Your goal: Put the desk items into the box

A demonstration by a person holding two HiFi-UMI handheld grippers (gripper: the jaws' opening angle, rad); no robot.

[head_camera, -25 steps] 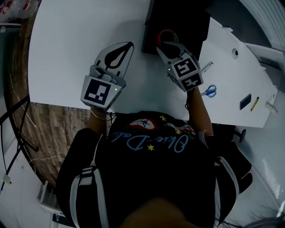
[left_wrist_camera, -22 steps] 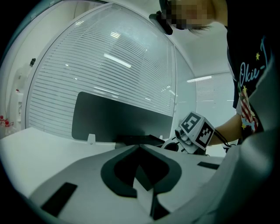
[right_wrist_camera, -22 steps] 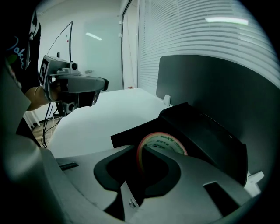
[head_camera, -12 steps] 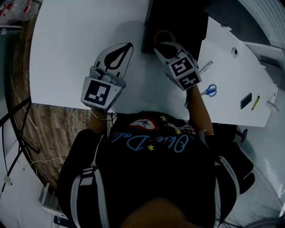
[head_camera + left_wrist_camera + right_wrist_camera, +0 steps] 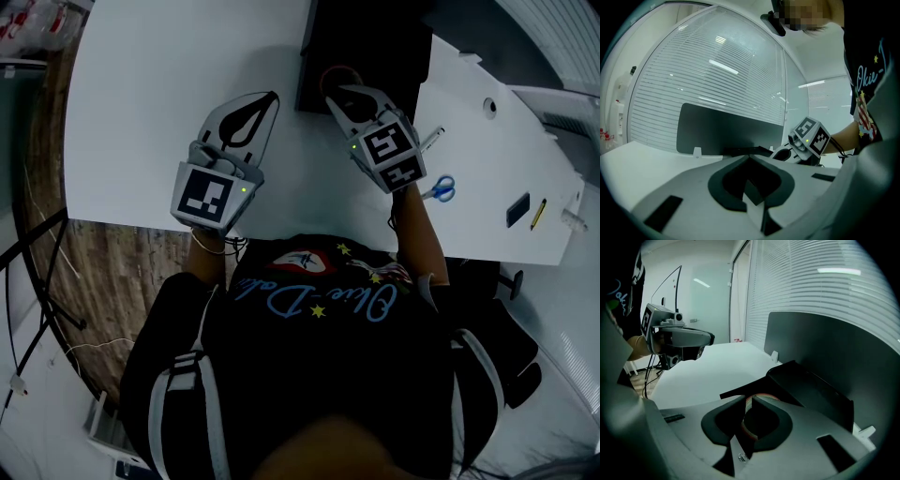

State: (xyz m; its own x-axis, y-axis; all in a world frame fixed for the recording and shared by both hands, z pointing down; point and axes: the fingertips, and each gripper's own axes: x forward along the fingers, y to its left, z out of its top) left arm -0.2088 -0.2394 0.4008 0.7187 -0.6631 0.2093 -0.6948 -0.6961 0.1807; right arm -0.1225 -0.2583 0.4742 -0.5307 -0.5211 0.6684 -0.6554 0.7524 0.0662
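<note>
A tape roll [image 5: 339, 71] with a red rim hangs at the near edge of the open black box [image 5: 375, 42]. My right gripper [image 5: 330, 94] is shut on the roll's wall. Its jaws have just been opening a little, with the roll still between them. In the right gripper view the roll [image 5: 762, 396] sits between the tips of the right gripper [image 5: 746, 401], just before the box [image 5: 811, 385]. My left gripper [image 5: 272, 96] rests on the white desk [image 5: 159, 94] left of the box. It is shut, and the left gripper [image 5: 749, 159] has nothing in it.
To the right, on a second white surface [image 5: 506, 112], lie blue-handled scissors [image 5: 439, 191], a pen [image 5: 431, 142], a small black item [image 5: 517, 212] and a yellow pen [image 5: 536, 217]. The desk's near edge runs just in front of the person's body.
My right gripper has shifted slightly at the box's edge, and less of the red roll shows above the box than a second ago. The left gripper has not moved.
</note>
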